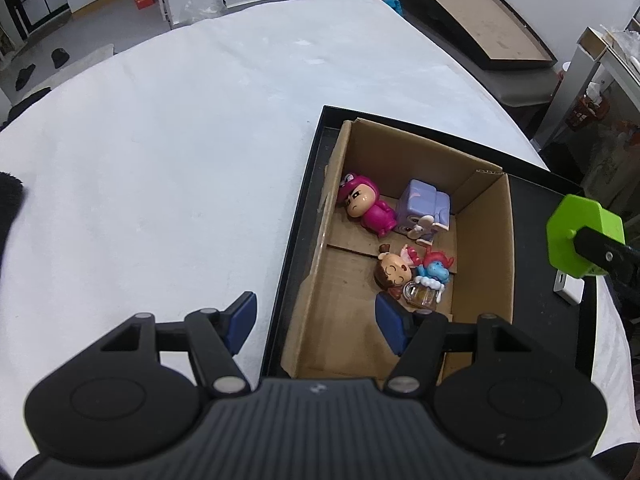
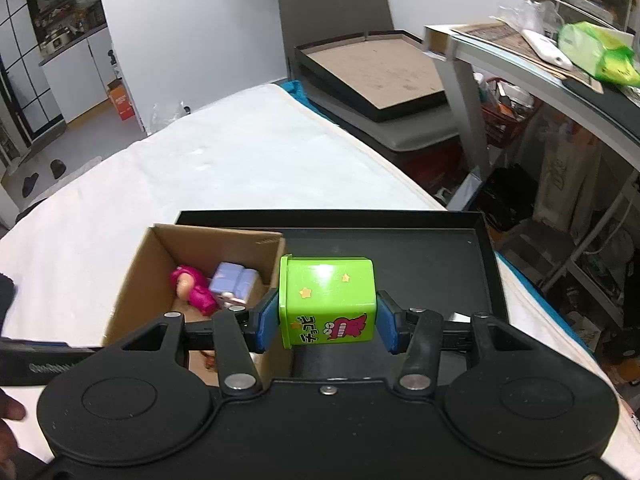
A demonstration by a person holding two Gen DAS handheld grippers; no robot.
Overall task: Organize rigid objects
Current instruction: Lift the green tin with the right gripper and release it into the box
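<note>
A cardboard box [image 1: 486,240] stands in the left part of a black tray [image 1: 304,184] on the white table. In it lie a pink figure [image 1: 366,204], a lilac block toy [image 1: 424,208], a brown-haired figure [image 1: 394,274] and a blue figure with a mug [image 1: 430,280]. My left gripper [image 1: 316,326] is open and empty, straddling the box's left wall. My right gripper [image 2: 328,322] is shut on a green hexagonal toy box [image 2: 330,300], held above the tray just right of the cardboard box [image 2: 132,280]. It also shows in the left wrist view [image 1: 580,236].
The tray's right part [image 2: 436,264] is bare black. A white plug-like item [image 1: 570,286] lies at the tray's right side. A second black tray [image 2: 376,76] sits on a chair beyond the table. A cluttered shelf [image 2: 560,64] stands to the right.
</note>
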